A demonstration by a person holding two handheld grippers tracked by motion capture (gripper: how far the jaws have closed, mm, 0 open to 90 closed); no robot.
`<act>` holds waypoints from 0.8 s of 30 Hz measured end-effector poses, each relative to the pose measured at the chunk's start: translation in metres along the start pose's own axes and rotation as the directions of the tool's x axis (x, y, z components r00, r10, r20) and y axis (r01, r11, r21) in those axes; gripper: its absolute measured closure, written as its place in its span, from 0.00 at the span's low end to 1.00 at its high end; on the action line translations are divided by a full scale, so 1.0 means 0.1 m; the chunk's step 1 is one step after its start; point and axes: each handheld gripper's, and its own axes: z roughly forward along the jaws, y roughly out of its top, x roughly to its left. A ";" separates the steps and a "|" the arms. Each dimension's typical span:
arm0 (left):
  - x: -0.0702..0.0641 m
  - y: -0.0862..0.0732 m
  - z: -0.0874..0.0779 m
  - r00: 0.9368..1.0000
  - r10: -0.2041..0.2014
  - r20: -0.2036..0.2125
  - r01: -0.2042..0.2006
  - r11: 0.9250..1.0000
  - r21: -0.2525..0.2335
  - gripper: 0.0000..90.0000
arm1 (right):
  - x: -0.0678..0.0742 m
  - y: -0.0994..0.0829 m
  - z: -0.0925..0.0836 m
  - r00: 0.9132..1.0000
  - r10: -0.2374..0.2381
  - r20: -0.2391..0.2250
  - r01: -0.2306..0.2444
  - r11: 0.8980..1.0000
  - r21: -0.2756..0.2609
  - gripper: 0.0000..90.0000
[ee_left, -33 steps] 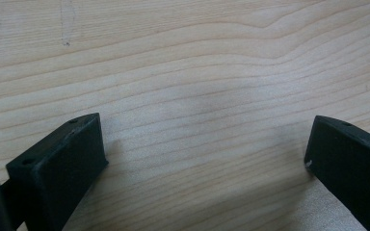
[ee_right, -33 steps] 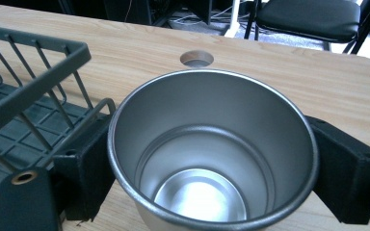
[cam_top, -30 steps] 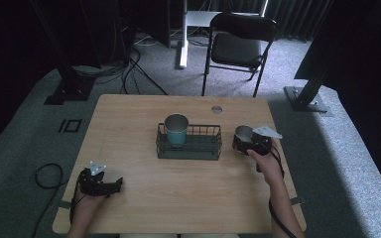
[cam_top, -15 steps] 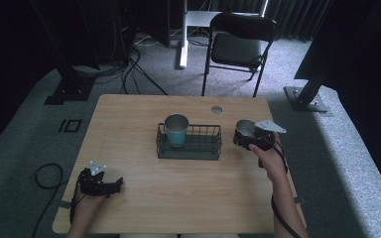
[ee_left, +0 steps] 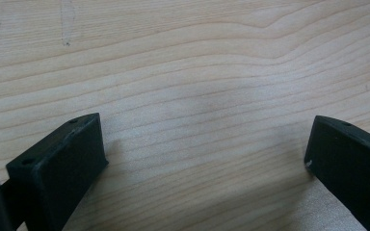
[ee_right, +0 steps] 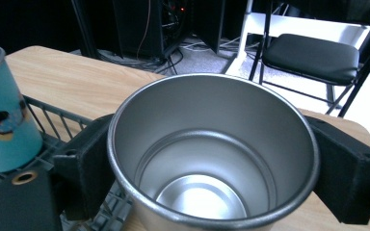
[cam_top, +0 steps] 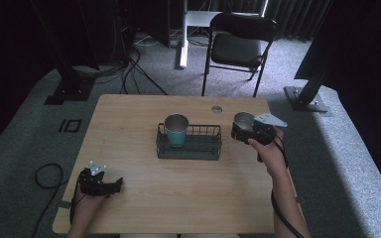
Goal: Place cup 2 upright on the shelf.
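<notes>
Since the earlier frames your right gripper (cam_top: 245, 130) has carried the steel cup (cam_top: 243, 121) a little up and toward the far side of the table; your left gripper (cam_top: 110, 186) has stayed where it was near the front left corner.

Largest first: the wooden table (cam_top: 129, 114) spans the high view, with a small round grommet (cam_top: 217, 109) set into it near the far edge. Behind it, on the grey carpet, stands 1 black folding chair (cam_top: 238, 47), and the right gripper view catches that chair (ee_right: 313, 55) beyond the table edge.

Next, the black wire basket (cam_top: 191, 148) sits at the middle of the table. 1 teal cup (cam_top: 176, 130) stands upright in its left end; in the right gripper view that teal cup (ee_right: 2, 115) shows at the left, with the basket's wires (ee_right: 58, 120) running beside it.

You hold the steel cup to the right of the basket, just beside its right end and not inside it. It is upright, mouth up. In the right gripper view the 2 black jaws are clamped on the steel cup (ee_right: 212, 159), 1 on each side of its wall below the rim, and the inside is bare metal.

Your left gripper rests low on the table, well apart from the basket. In the left gripper view its jaws stand wide apart, with bare wood grain (ee_left: 197, 96) between them.
</notes>
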 end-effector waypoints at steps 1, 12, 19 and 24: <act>0.00 0.00 0.00 1.000 0.000 0.000 0.000 1.000 0.000 0.01 | 0.01 0.02 0.00 1.000 -0.002 -0.003 0.002 1.000 -0.004 0.15; 0.00 0.00 0.00 1.000 0.001 -0.001 -0.001 1.000 0.000 0.01 | 0.20 0.25 -0.02 0.998 -0.027 -0.055 0.026 0.999 -0.027 0.15; 0.00 0.00 0.00 1.000 0.000 0.000 0.000 1.000 0.000 0.01 | 0.35 0.34 0.00 0.995 -0.052 -0.091 0.049 0.998 -0.041 0.15; 0.00 0.00 0.00 1.000 0.000 0.000 0.000 1.000 0.000 0.01 | 0.46 0.39 0.05 0.992 -0.053 -0.115 0.049 0.998 -0.041 0.15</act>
